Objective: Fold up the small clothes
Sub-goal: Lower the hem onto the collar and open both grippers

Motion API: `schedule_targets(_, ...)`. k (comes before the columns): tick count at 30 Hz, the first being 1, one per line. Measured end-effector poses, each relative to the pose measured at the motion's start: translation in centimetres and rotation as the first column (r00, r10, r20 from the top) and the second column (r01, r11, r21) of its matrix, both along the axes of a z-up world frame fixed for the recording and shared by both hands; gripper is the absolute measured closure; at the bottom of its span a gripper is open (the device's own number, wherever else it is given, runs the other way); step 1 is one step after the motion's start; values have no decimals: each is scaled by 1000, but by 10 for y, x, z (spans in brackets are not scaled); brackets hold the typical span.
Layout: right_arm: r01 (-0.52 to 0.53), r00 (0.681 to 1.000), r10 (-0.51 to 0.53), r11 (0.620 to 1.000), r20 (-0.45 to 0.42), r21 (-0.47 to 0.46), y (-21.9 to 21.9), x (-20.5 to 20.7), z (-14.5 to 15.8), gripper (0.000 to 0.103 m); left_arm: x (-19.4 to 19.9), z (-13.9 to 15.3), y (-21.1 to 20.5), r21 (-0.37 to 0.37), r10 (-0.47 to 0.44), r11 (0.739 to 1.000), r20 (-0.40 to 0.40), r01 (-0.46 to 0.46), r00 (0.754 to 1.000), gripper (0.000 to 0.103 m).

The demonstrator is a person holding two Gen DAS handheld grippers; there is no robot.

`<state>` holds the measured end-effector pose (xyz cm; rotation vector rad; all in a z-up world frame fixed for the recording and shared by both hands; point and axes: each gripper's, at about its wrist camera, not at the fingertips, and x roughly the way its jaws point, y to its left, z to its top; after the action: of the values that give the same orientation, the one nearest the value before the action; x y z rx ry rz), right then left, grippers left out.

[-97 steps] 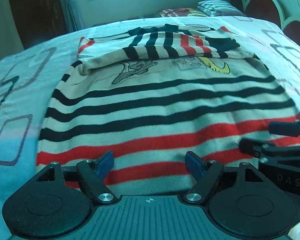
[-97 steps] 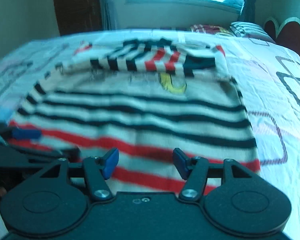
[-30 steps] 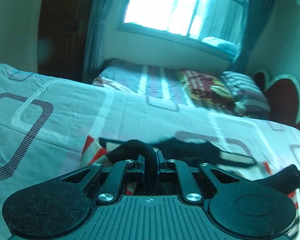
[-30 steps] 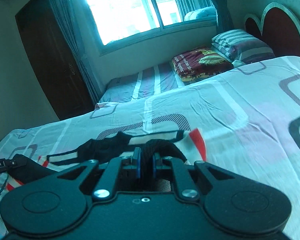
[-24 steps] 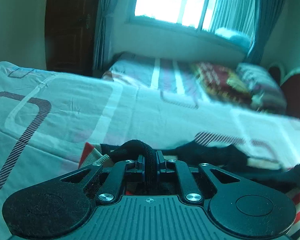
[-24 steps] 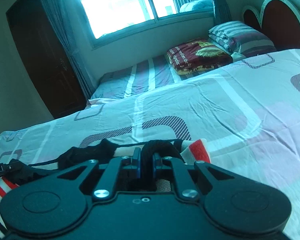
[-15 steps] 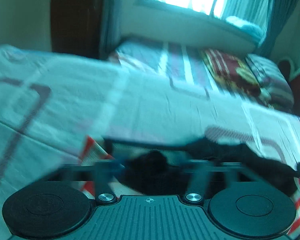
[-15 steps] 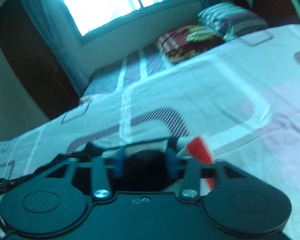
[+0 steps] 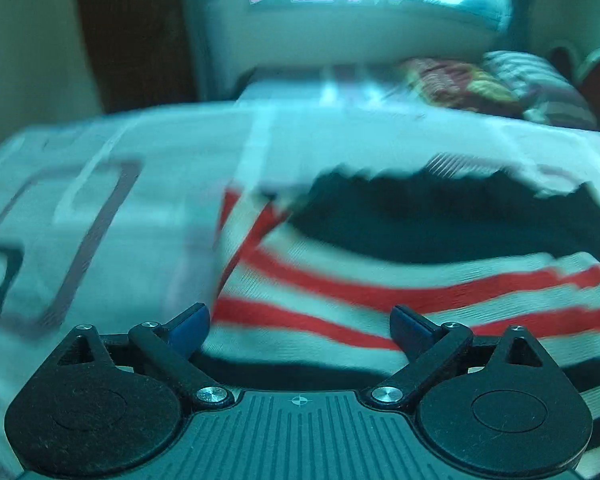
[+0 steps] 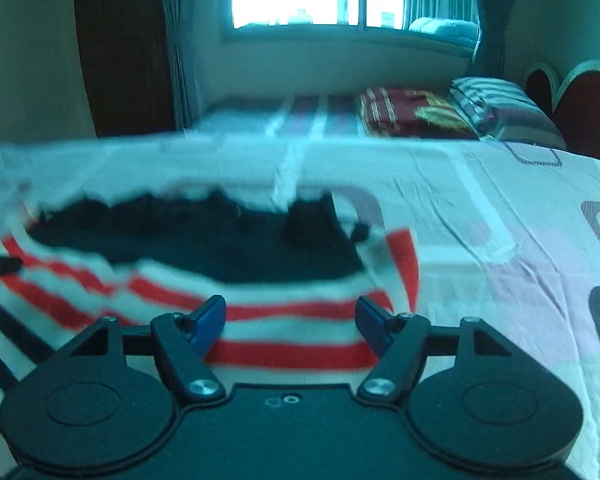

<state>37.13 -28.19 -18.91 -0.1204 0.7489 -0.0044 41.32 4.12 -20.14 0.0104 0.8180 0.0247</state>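
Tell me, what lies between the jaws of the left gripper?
In the left wrist view, only the striped shirt on the bed shows between the open jaws of the left gripper; the pads do not press it.

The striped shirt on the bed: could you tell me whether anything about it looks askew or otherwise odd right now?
Nothing looks damaged. The striped shirt lies folded on the bed sheet, but its black far edge is wavy and uneven rather than straight. Both the left gripper and right gripper stand open, holding nothing.

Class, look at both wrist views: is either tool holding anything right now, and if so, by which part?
Nothing is held. The left tool and right tool both stand open, jaws just released, above the striped shirt lying on the bed.
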Motion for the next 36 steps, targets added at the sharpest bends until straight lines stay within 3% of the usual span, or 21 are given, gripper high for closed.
schedule_targets(3,15,1000,-15,999,10,35,-11,-8,-2,33,-9,-6,23,-92,65,994,-13,-66,998,6)
schedule_targets(5,17,1000,-17,1000,-6,5,-5,-6,4,34,-13,0,21,-53,68,996,-7,-68,998,6)
schedule_targets(7,32,999,-32,998,9,52,-3,-10,15,33,-20,11,16,-29,65,997,11,-65,998,6)
schedule_targets(9,24,998,-29,993,47,112,1,-17,29,32,-31,25,11,-35,26,999,55,-24,998,6)
schedule_targets(13,-48,996,39,992,79,113,32,-17,45,32,-37,43,-17,-8,-66,998,94,67,993,6)
schedule_targets(18,-100,995,98,992,37,71,67,-6,30,32,-31,26,-40,61,-78,995,21,76,997,6)
schedule_targets(22,-92,995,94,992,-21,81,59,-12,0,31,-39,15,-31,40,-49,998,11,48,999,1)
schedule_targets(31,-85,996,83,991,20,108,57,-39,19,31,-54,21,-32,96,-55,994,13,53,998,1)
schedule_targets(36,-83,997,83,994,8,69,55,-60,15,32,-64,18,-25,109,-54,993,9,52,999,1)
